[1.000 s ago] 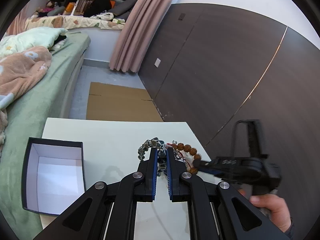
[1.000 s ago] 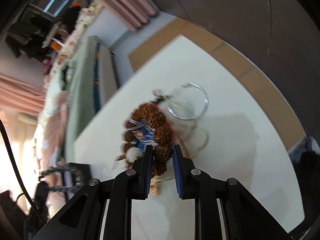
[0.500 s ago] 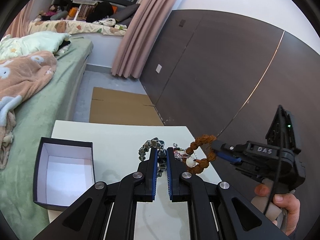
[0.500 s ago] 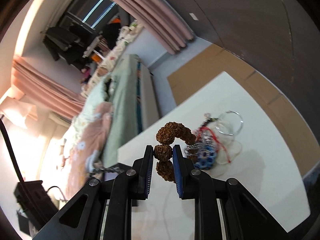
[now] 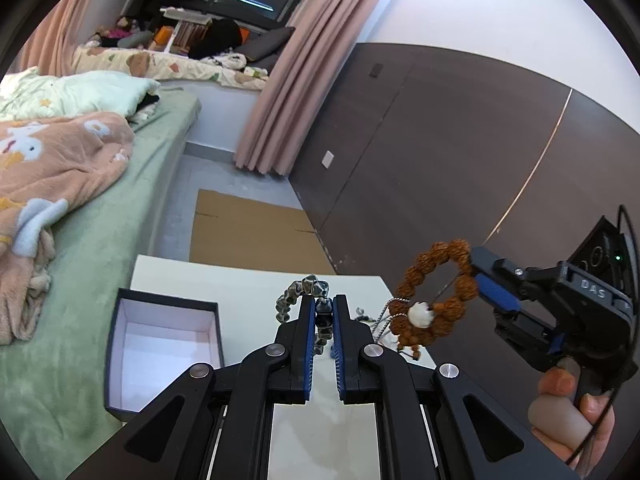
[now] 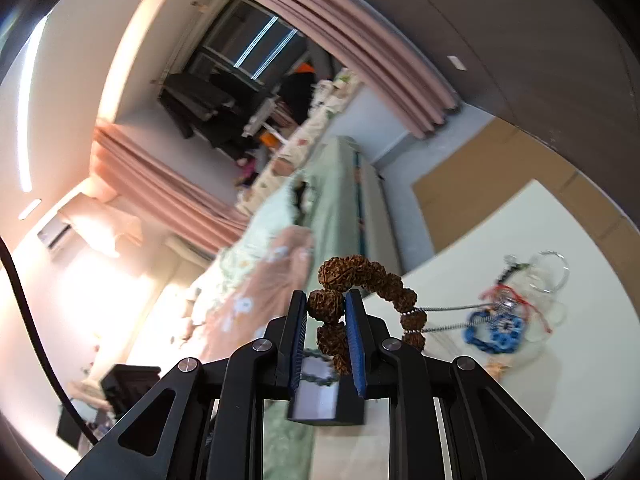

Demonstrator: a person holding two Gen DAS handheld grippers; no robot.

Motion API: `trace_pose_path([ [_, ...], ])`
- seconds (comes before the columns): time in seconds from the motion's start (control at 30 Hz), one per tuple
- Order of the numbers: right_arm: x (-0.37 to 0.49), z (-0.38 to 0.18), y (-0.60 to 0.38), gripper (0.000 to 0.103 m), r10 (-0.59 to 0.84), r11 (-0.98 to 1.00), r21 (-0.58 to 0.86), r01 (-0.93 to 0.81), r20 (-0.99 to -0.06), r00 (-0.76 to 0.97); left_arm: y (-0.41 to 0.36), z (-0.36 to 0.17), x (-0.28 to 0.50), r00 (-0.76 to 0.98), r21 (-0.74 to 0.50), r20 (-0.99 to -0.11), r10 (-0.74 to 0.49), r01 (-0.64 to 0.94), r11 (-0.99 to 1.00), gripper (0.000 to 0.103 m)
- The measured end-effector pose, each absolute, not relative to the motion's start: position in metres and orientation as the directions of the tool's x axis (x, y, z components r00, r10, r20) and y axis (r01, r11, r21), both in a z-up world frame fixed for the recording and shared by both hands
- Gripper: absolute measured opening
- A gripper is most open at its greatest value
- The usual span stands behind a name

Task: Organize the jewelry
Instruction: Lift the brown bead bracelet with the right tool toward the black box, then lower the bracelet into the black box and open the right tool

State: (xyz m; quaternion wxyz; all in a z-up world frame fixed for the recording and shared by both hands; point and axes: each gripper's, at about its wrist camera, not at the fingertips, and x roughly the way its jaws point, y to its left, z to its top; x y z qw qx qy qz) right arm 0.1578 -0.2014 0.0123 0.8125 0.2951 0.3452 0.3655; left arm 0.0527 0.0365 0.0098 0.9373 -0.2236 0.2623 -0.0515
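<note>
left hand-held gripper (image 5: 323, 312): clenched on chain (image 5: 298, 292), centre frame | right hand-held gripper (image 6: 326, 308): grasping beads (image 6: 362, 274), lifted | box (image 5: 164, 350): lower left, on bench (image 5: 236, 284)

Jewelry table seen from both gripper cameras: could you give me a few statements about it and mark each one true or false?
1. The right gripper holds a brown knobbly-bead bracelet. True.
2. That bracelet lies flat on the white table. False: it hangs in the air, clear of the table.
3. The left gripper is shut on a grey metal link bracelet. True.
4. The black box with a white lining is full of jewelry. False: nothing shows inside it.
5. A blue beaded piece remains in the pile on the table. True.
</note>
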Motion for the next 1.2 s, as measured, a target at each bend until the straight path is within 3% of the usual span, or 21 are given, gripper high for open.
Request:
trace_pose_path([
  [0.53, 0.142, 0.045, -0.161, 0.021, 0.871, 0.453, 0.724, -0.520, -0.236, 0.431, 0.080, 0.025, 0.041, 0.892, -0.480, -0.426, -0.154, -0.078, 0.874, 0.008],
  [0.93, 0.137, 0.059, -0.128, 0.021, 0.909, 0.388, 0.711, -0.586, -0.190, 0.372, 0.112, 0.016, 0.046, 0.876, -0.532, -0.456, -0.157, -0.128, 0.837, 0.009],
  [1.03, 0.137, 0.054, -0.121, 0.021, 0.910, 0.391, 0.709, -0.587, -0.203, 0.361, 0.117, 0.012, 0.052, 0.855, -0.538, -0.490, -0.171, -0.142, 0.831, 0.027],
  [1.1, 0.137, 0.050, -0.116, 0.021, 0.909, 0.397, 0.710, -0.582, -0.219, 0.354, 0.123, 0.009, 0.052, 0.853, -0.555, -0.492, -0.172, -0.156, 0.817, 0.065],
  [1.17, 0.140, 0.046, -0.111, 0.021, 0.907, 0.405, 0.709, -0.577, -0.234, 0.349, 0.129, 0.010, 0.048, 0.865, -0.563, -0.481, -0.144, -0.178, 0.807, 0.082],
  [1.2, 0.141, 0.044, -0.108, 0.021, 0.907, 0.409, 0.709, -0.575, -0.244, 0.344, 0.134, 0.012, 0.045, 0.875, -0.568, -0.469, -0.121, -0.194, 0.800, 0.084],
])
